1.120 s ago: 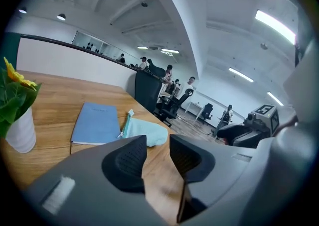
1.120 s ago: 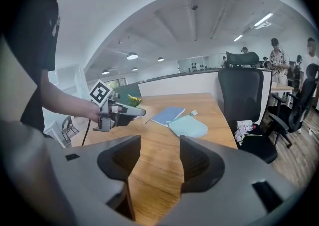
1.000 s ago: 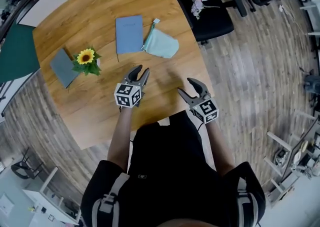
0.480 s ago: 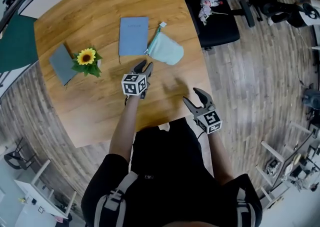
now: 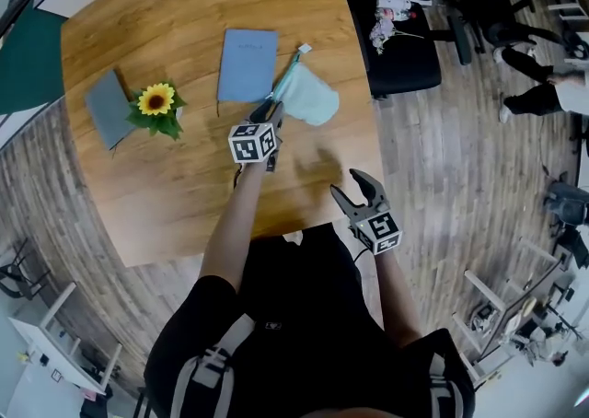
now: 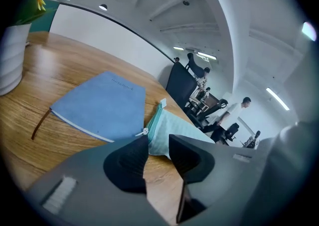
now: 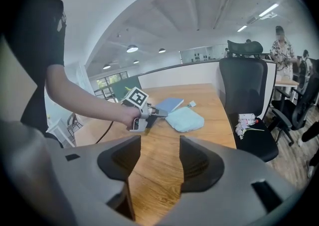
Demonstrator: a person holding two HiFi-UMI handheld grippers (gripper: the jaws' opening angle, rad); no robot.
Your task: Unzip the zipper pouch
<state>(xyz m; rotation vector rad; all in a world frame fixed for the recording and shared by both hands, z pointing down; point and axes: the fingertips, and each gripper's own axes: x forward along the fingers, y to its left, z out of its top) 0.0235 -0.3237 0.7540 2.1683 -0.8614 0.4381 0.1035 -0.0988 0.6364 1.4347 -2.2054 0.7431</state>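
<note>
A mint-green zipper pouch (image 5: 308, 97) lies on the wooden table (image 5: 175, 195), its zipper edge against a blue notebook (image 5: 247, 64). My left gripper (image 5: 269, 114) reaches the pouch's near end. In the left gripper view the pouch (image 6: 177, 129) and its white zipper pull (image 6: 143, 132) sit just beyond the left gripper (image 6: 158, 143). Its jaws have just been closing, but a gap remains and the pads press on nothing. My right gripper (image 5: 352, 184) hangs open and empty over the table's near right edge. From the right gripper view (image 7: 160, 153) the pouch (image 7: 185, 119) lies ahead.
A sunflower in a white pot (image 5: 156, 100) and a grey notebook (image 5: 108, 108) stand at the table's left. A black office chair (image 5: 400, 39) with small items on its seat is beyond the right edge. People stand further off on the wooden floor.
My left gripper has moved forward and down across the table to the pouch's near end, rolling a little. The right gripper has stayed about where it was.
</note>
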